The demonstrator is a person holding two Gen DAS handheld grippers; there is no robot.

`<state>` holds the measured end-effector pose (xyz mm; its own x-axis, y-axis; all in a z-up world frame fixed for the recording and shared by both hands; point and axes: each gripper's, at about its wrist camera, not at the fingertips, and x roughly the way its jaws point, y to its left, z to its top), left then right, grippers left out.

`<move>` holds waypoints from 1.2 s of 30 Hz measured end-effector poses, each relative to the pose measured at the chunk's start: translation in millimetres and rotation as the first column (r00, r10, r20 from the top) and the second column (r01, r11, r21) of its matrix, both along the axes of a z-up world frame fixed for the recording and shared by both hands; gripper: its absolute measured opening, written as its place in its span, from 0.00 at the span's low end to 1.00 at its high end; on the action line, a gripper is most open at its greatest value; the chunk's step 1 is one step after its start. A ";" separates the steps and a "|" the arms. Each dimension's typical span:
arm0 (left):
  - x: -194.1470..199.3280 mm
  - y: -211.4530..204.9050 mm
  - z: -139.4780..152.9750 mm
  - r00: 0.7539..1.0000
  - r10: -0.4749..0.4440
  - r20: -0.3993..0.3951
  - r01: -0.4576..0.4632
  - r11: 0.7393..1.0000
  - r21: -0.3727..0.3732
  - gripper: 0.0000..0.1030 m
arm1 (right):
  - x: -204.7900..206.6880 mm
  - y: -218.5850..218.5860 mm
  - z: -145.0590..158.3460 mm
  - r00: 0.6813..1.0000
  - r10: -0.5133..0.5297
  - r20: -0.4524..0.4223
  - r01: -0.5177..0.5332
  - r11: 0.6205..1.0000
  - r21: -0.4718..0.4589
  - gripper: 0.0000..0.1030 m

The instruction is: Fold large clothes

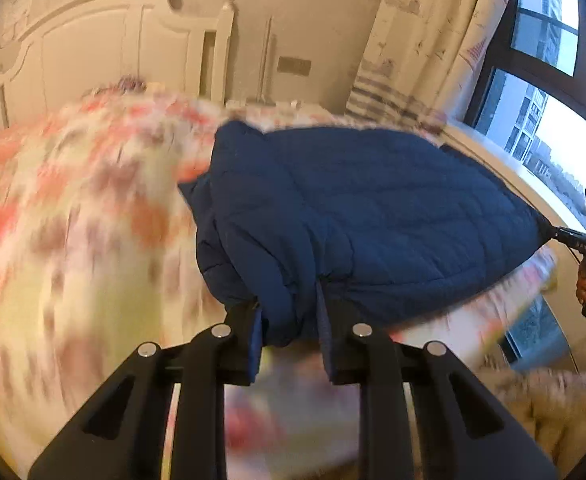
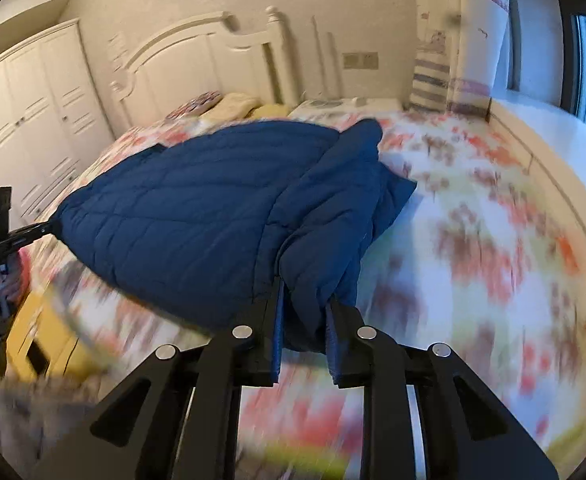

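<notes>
A dark blue quilted jacket (image 1: 373,208) is held stretched above a bed with a floral sheet (image 1: 53,220). My left gripper (image 1: 289,312) is shut on a bunched corner of the jacket. My right gripper (image 2: 305,304) is shut on the other bunched corner; the jacket (image 2: 181,208) spreads away to the left in that view. Each view shows the other gripper pinching the far corner: the right one in the left wrist view (image 1: 549,232), the left one in the right wrist view (image 2: 49,226). The floral sheet (image 2: 493,240) is motion-blurred.
A white headboard (image 2: 213,52) stands at the far end of the bed with pillows (image 2: 233,106) before it. White wardrobes (image 2: 25,120) line the left side. A curtain (image 1: 425,40) and a window (image 1: 553,80) are on the right. A yellow object (image 2: 41,344) sits low beside the bed.
</notes>
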<state>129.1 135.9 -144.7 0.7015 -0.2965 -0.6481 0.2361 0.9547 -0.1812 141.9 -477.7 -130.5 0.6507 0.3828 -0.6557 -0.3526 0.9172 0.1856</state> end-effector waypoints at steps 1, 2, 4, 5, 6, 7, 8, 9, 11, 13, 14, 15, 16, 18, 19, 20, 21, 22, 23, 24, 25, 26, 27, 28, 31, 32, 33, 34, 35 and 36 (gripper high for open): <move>-12.5 3.3 -9.1 1.000 0.008 -0.016 -0.008 1.000 -0.015 0.24 | -9.9 -3.0 -6.2 1.000 -0.012 -0.005 0.012 1.000 0.013 0.23; -21.7 5.5 -15.8 1.000 0.017 -0.022 -0.018 0.999 -0.032 0.26 | -16.3 -7.2 -10.9 1.000 -0.022 -0.005 0.022 0.999 0.033 0.24; -38.0 8.6 -22.5 0.999 0.041 -0.011 -0.041 0.997 -0.067 0.27 | -23.9 -15.2 -16.9 0.999 -0.049 -0.017 0.050 0.995 0.092 0.24; -43.8 8.2 -21.2 0.999 0.052 -0.009 -0.053 0.996 -0.071 0.27 | -25.0 -18.2 -17.1 0.998 -0.056 -0.028 0.059 0.992 0.107 0.24; -49.6 7.3 -18.7 0.998 0.057 -0.001 -0.057 0.996 -0.063 0.27 | -29.2 -20.3 -14.9 0.997 -0.065 -0.032 0.068 0.991 0.116 0.24; -54.9 5.5 -16.1 0.998 0.057 0.007 -0.057 0.997 -0.047 0.27 | -34.4 -20.3 -12.1 0.997 -0.069 -0.023 0.071 0.992 0.103 0.24; -58.0 4.2 -14.4 0.998 0.054 0.008 -0.054 0.998 -0.024 0.30 | -38.6 -19.6 -10.1 0.997 -0.078 -0.012 0.079 0.994 0.080 0.25; -57.2 2.7 -12.4 0.998 0.060 0.002 -0.060 0.998 0.015 0.42 | -44.2 -16.6 -6.5 0.995 -0.103 0.006 0.102 0.994 0.026 0.27; -60.1 11.7 -4.2 0.988 0.150 0.031 -0.152 0.985 0.075 0.65 | -49.9 -14.4 1.4 0.987 -0.155 0.034 0.157 0.986 -0.058 0.34; -67.1 21.7 16.9 0.964 0.240 0.115 -0.248 0.967 0.061 0.66 | -60.2 -16.4 21.3 0.961 -0.251 0.117 0.261 0.962 -0.077 0.72; -71.0 23.9 26.9 0.958 0.247 0.146 -0.255 0.966 0.033 0.71 | -65.9 -15.8 33.2 0.949 -0.262 0.175 0.274 0.961 -0.049 0.76; -74.1 22.6 43.5 0.948 0.249 0.196 -0.251 0.968 -0.011 0.77 | -67.9 -10.3 42.6 0.950 -0.238 0.201 0.248 0.968 -0.028 0.78; -72.6 16.4 56.8 0.943 0.238 0.231 -0.236 0.971 -0.037 0.89 | -66.3 -0.1 52.0 0.954 -0.204 0.219 0.213 0.977 -0.019 0.80; -58.6 -6.7 74.0 0.947 0.209 0.246 -0.208 0.978 -0.029 0.97 | -56.8 31.1 65.1 0.957 -0.147 0.250 0.165 0.985 -0.050 0.86; -49.4 -20.4 77.5 0.951 0.199 0.237 -0.202 0.979 -0.010 0.97 | -50.7 51.1 68.3 0.959 -0.109 0.262 0.133 0.988 -0.076 0.89; -33.1 -44.5 78.1 0.959 0.178 0.221 -0.188 0.982 0.026 0.97 | -45.2 68.2 69.2 0.960 -0.079 0.268 0.110 0.988 -0.103 0.89; -24.3 -60.5 75.1 0.963 0.167 0.212 -0.183 0.982 0.057 0.98 | -38.2 95.4 66.7 0.960 -0.045 0.278 0.094 0.982 -0.164 0.89; -11.5 -81.0 68.4 0.968 0.162 0.194 -0.186 0.976 0.111 0.98 | -34.4 114.3 62.0 0.957 -0.020 0.288 0.084 0.974 -0.211 0.89; -0.9 -97.9 58.2 0.971 0.160 0.178 -0.190 0.968 0.162 0.98 | -32.1 131.0 53.8 0.956 0.014 0.294 0.063 0.966 -0.252 0.89; 4.3 -105.6 50.7 0.973 0.156 0.169 -0.186 0.966 0.181 0.98 | -30.7 141.6 44.0 0.956 0.041 0.290 0.044 0.958 -0.283 0.90; 13.0 -116.7 35.3 0.979 0.144 0.143 -0.173 0.962 0.210 0.98 | -23.2 153.5 24.2 0.964 0.066 0.258 0.026 0.941 -0.339 0.91; 21.0 -125.0 17.9 0.984 0.146 0.106 -0.169 0.952 0.256 0.98 | -9.4 160.0 -1.9 0.980 0.060 0.188 0.020 0.918 -0.396 0.91; 34.5 -131.7 -8.5 0.987 0.155 0.036 -0.158 0.935 0.318 0.98 | -2.6 155.9 -15.6 0.986 0.048 0.161 0.014 0.932 -0.362 0.92; 38.3 -130.8 -16.8 0.987 0.153 0.051 -0.161 0.937 0.311 0.98 | -0.6 144.5 -21.6 0.988 0.029 0.151 0.012 0.965 -0.263 0.93; 34.1 -128.9 -16.1 0.986 0.157 0.049 -0.165 0.937 0.307 0.98 | 1.7 136.1 -14.1 0.994 0.018 0.106 0.007 0.973 -0.233 0.91; 31.7 -126.6 -10.0 0.984 0.176 0.039 -0.179 0.939 0.292 0.96 | 0.1 137.5 -9.1 0.994 0.006 0.107 0.020 0.971 -0.237 0.91; 26.2 -124.7 -0.7 0.984 0.175 0.043 -0.180 0.956 0.232 0.95 | -2.8 139.0 -1.2 0.993 0.000 0.122 0.027 0.974 -0.224 0.91; 20.7 -125.6 9.4 0.986 0.157 0.054 -0.164 0.972 0.167 0.95 | -7.1 143.3 7.6 0.988 0.019 0.150 0.011 0.980 -0.199 0.91; 16.9 -132.4 19.7 0.988 0.135 0.073 -0.144 0.981 0.128 0.95 | -9.6 149.6 12.4 0.984 0.034 0.174 0.000 0.982 -0.191 0.91; 15.7 -140.2 24.6 0.987 0.131 0.094 -0.143 0.980 0.138 0.96 | -12.3 161.6 17.6 0.976 0.058 0.212 -0.015 0.980 -0.200 0.91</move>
